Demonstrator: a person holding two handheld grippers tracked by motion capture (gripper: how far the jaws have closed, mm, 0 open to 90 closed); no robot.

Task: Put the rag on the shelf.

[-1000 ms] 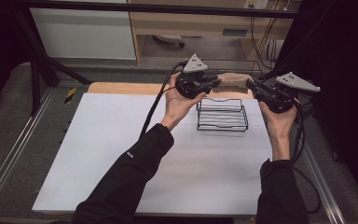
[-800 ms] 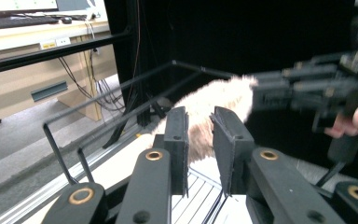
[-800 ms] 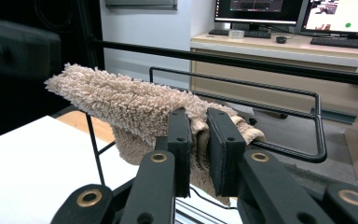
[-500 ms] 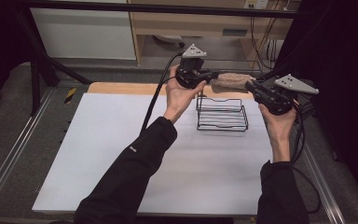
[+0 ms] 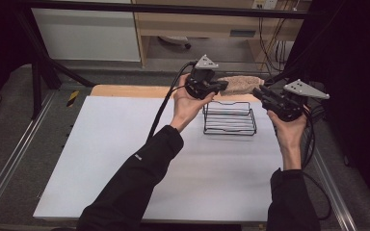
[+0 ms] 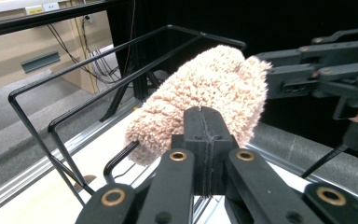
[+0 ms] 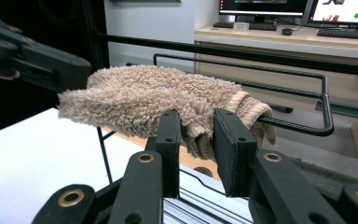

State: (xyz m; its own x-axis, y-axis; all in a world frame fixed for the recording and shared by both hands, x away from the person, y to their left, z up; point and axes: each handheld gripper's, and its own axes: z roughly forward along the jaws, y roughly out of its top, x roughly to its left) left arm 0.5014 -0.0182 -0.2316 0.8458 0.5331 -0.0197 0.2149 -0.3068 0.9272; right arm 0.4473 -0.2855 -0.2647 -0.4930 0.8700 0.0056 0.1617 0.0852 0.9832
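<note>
High view: left gripper (image 5: 220, 86) and right gripper (image 5: 261, 94) hold the mitt (image 5: 241, 84) above the rack (image 5: 229, 118) on the bench (image 5: 125, 159); the left hand sits farther back than before.

Left gripper view: jaws clenched on the mitt's (image 6: 205, 98) edge; keep that pinch.

Right gripper view: jaws have just been opening, the cuff between them; release fully before withdrawing.

A table with a white top (image 5: 125, 159) carries the things, and a strip of bare wood (image 5: 130, 90) shows along its far edge. A black wire rack (image 5: 230, 119) stands directly on the white surface, toward the far right part of it, with its feet on the white top just short of the wooden strip. Metal rails (image 5: 9, 163) run along the table's left and right sides.
</note>
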